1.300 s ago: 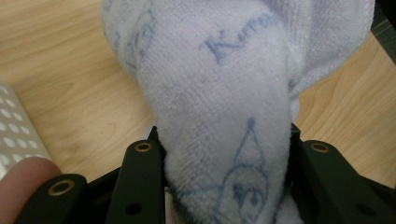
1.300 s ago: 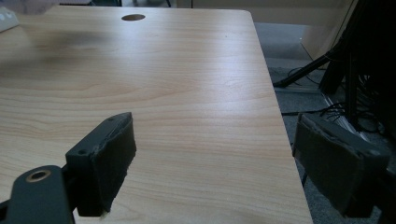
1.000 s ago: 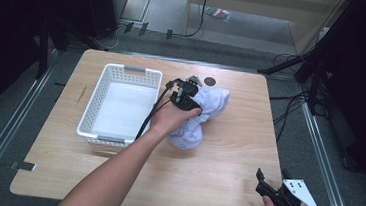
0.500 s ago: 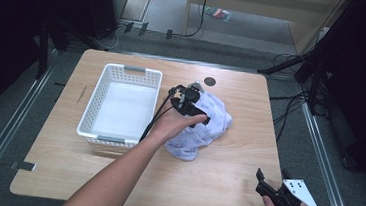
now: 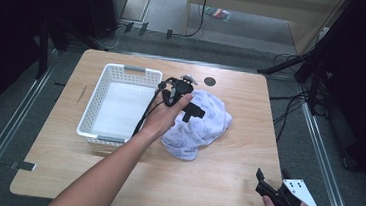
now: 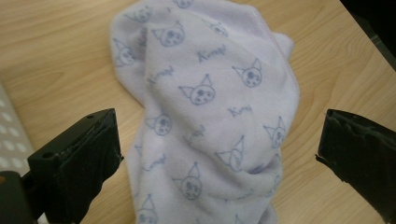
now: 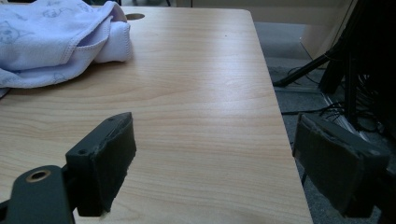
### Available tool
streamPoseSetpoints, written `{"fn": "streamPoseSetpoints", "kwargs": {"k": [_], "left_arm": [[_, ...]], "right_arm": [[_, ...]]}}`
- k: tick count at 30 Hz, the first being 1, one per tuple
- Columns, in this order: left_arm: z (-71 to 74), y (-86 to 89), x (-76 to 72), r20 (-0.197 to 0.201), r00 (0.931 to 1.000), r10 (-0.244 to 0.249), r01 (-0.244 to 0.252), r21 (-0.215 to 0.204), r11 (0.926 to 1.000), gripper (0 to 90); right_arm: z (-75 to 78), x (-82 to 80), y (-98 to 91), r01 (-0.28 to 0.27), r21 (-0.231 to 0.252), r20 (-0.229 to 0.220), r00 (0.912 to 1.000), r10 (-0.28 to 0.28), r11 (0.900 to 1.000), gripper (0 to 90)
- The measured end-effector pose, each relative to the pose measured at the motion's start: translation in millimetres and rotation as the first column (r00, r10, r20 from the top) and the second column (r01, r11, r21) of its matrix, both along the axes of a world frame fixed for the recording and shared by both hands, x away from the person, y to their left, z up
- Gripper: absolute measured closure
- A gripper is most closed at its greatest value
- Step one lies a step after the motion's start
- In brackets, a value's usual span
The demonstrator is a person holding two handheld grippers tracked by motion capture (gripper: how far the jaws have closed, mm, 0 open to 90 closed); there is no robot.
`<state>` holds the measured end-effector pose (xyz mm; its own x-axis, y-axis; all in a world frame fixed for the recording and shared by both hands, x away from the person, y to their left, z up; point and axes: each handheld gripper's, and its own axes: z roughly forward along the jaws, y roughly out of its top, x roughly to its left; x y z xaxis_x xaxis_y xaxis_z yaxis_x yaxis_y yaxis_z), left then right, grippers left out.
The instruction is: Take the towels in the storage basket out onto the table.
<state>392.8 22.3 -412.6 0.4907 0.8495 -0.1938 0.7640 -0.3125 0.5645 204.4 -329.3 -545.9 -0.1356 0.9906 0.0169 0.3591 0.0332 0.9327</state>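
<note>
White basket (image 5: 102, 92) blocks left half of table (image 5: 236, 163). Crumpled towel (image 5: 204, 122) lies just beside basket's right wall, heaped mid-table. Left gripper (image 5: 186, 109) hovers over towel, jaws spread. Bare wood right of towel and along near edge gives open passage. Right gripper (image 5: 270, 185) sits at near-right corner.

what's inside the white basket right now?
The white basket shows a bare white floor with nothing lying in it. The near wall hides a thin strip of floor along its base. The lilac printed towel lies on the table beside it, under the open left gripper.
</note>
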Motion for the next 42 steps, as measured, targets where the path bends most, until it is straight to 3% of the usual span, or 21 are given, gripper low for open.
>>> {"fn": "streamPoseSetpoints", "kwargs": {"k": [11, 18, 23, 27, 33, 42], "left_arm": [[18.9, 36.7, -7.8, 0.07, 0.9967, 0.04, -0.039, -0.011, 0.9992, 0.0], [25.6, 62.8, -12.7, 0.103, 0.9905, 0.092, -0.091, -0.013, 0.9958, 0.0], [22.9, 80.0, -17.5, 0.109, 0.9869, 0.119, -0.119, -0.008, 0.9929, 0.0], [21.8, 94.8, -22.5, 0.121, 0.9826, 0.141, -0.138, -0.035, 0.9899, 0.0], [20.4, 113.7, -30.1, 0.151, 0.9762, 0.156, -0.156, -0.013, 0.9877, 0.0], [20.4, 137.4, -44.1, 0.199, 0.9622, 0.185, -0.176, -0.064, 0.9823, 0.0]], "right_arm": [[0.1, 0.2, 0.0, 0.002, -0.004, -0.003, 1.0, -0.002, 1.0, 13.7], [0.1, 0.4, 0.1, 0.004, -0.005, -0.005, 1.0, -0.004, 1.0, 13.8], [0.1, 0.7, 0.1, 0.004, -0.009, -0.007, 1.0, -0.004, 1.0, 13.9], [0.1, 0.7, 0.2, 0.006, -0.008, -0.008, 1.0, -0.006, 1.0, 13.9], [0.1, 0.8, 0.4, 0.009, -0.008, -0.011, 0.9999, -0.009, 0.9999, 13.9], [0.0, 1.1, 0.8, 0.011, -0.011, -0.012, 0.9999, -0.012, 0.9999, 14.1]]}}
